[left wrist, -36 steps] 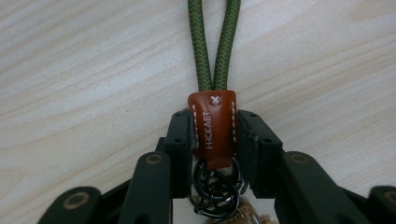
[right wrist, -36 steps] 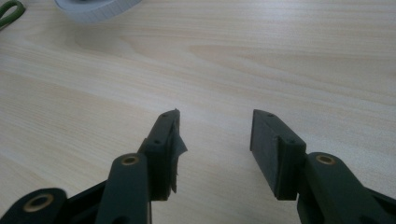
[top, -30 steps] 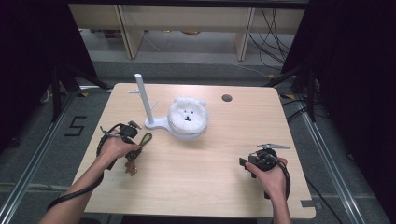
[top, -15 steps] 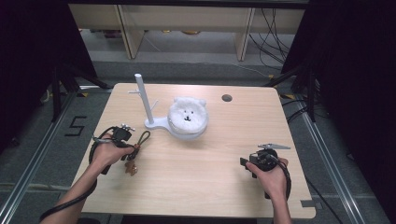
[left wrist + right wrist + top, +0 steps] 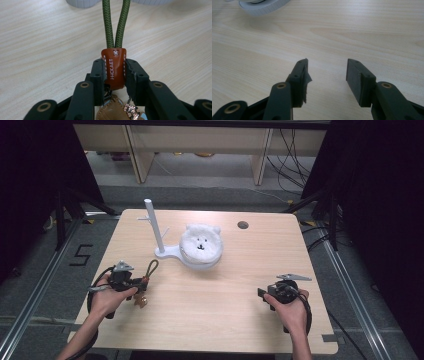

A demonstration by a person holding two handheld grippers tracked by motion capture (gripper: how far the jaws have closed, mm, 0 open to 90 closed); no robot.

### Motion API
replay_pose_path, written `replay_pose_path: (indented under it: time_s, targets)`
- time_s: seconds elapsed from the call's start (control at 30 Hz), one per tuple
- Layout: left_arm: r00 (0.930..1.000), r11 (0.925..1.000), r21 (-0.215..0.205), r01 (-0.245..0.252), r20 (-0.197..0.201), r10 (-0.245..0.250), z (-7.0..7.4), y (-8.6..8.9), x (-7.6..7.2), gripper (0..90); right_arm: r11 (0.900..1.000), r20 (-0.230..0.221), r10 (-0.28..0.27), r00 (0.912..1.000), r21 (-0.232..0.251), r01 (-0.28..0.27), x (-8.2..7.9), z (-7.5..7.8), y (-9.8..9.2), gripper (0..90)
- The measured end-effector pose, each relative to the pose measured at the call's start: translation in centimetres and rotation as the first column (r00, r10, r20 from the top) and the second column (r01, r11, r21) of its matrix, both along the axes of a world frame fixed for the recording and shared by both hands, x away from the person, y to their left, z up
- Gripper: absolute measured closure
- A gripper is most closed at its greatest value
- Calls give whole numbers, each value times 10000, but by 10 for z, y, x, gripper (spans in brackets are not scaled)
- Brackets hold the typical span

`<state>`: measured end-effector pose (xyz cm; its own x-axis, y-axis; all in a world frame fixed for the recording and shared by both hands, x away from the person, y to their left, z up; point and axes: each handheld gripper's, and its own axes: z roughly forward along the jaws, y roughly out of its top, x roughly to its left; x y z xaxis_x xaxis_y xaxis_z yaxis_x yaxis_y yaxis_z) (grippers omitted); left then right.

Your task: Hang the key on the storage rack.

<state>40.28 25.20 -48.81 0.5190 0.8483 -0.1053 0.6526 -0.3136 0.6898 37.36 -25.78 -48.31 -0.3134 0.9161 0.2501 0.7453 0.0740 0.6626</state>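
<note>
We hold a key ring [image 5: 113, 70] in our left gripper [image 5: 131, 281], near the left edge of the desk [image 5: 220, 305]. The jaws are pinched tight on its small orange leather tab, and the green rope loop [image 5: 116, 22] sticks out past the tips toward the white stand [image 5: 156, 227]. A little brown charm [image 5: 140, 301] hangs down under the gripper, close to the wood. Our right gripper [image 5: 270, 293] rests near the right side of the desk, well apart from everything, and its jaws stand wide with nothing between them. The white stand has a tall post with small pegs, and a fluffy white bear face [image 5: 201, 241] sits in the dish beside the post. We think we are on the carrying step, bringing the key ring toward the stand. Next we likely need to lift the loop up, keep it open, and slip it over a peg without bumping the post.
</note>
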Motion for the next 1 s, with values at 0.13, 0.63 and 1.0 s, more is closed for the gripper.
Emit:
replay_pose_path:
  time_s: [0.13,0.63,1.0]
  targets:
    - [9986,9990,-425,-148,509,170,0,1,-7,691,9998,40,-134,9999,-126,135,1,-1,-1,531]
    - [9737,9768,-2037,-654,2012,1072,2,6,-26,690,10000,383,9,9993,-80,-6,0,-3,-1,528]
    - [9543,9621,-2564,-932,2524,1597,17,13,-30,690,10000,373,38,9993,-27,-37,0,-4,-1,521]
